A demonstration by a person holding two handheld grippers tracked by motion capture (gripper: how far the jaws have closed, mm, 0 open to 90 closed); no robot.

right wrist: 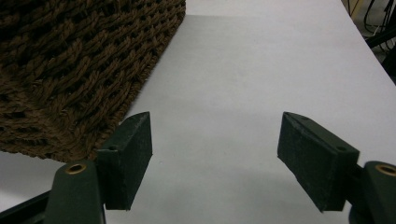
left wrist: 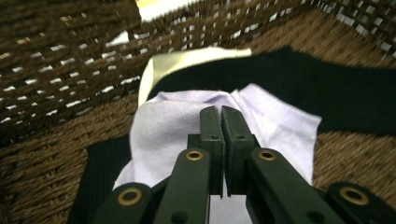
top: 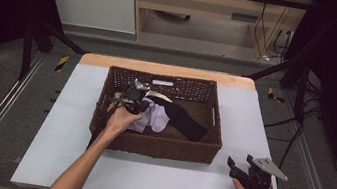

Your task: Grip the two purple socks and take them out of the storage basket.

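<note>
In the high view, the left gripper (top: 137, 95) reaches into the brown wicker basket (top: 156, 146), down on a lilac sock (top: 155, 119) that lies beside a black sock (top: 186, 121). The right gripper (top: 238, 169) rests on the white table (top: 169, 180), just outside the basket's near right corner.

In the left gripper view, the jaws are pressed together, pinching the lilac sock (left wrist: 159, 126) inside the basket (left wrist: 56, 70), with the black sock (left wrist: 327, 93) behind it.

In the right gripper view, the jaws stand wide apart and hold nothing, above the table (right wrist: 261, 70) beside the basket (right wrist: 70, 60).
</note>
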